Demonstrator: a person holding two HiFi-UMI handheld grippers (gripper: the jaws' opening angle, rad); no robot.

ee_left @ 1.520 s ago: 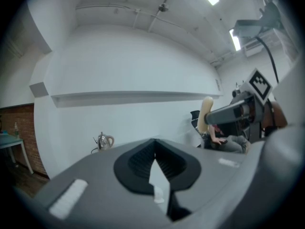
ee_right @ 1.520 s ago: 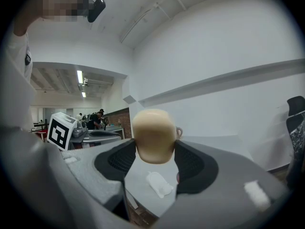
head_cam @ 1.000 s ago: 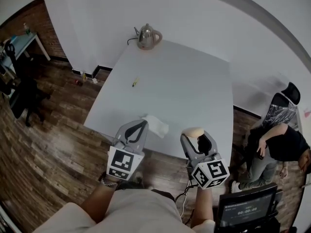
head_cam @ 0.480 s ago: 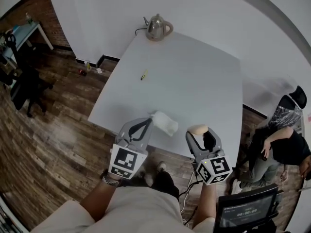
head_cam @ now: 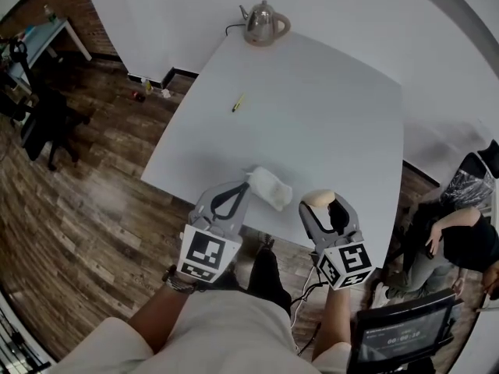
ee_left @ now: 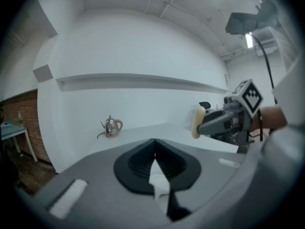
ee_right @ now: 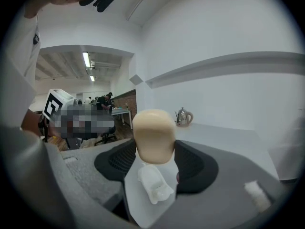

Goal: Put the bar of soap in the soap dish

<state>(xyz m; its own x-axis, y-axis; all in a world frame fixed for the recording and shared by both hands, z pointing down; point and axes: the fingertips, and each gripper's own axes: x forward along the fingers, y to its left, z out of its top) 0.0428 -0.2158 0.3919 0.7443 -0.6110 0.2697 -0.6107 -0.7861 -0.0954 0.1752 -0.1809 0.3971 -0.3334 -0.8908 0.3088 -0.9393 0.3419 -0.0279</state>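
Note:
A cream bar of soap (head_cam: 317,199) is clamped upright in my right gripper (head_cam: 321,203), held over the table's near edge, right of the white soap dish (head_cam: 270,187). In the right gripper view the soap (ee_right: 153,135) fills the space between the jaws, and the perforated dish (ee_right: 153,183) shows below it. My left gripper (head_cam: 240,187) is shut with its tips at the dish's left end. I cannot tell whether they touch it. The left gripper view shows the soap (ee_left: 196,122) in the right gripper (ee_left: 209,121) off to the right.
The white table (head_cam: 312,115) carries a steel kettle (head_cam: 265,22) at its far edge and a yellow pen (head_cam: 238,104) left of centre. A seated person (head_cam: 460,236) and a monitor (head_cam: 401,329) are at the right. Wooden floor lies to the left.
The head view has shifted, so the table sits higher and further right in it. Both grippers keep about the same places beside the dish. The soap stays gripped.

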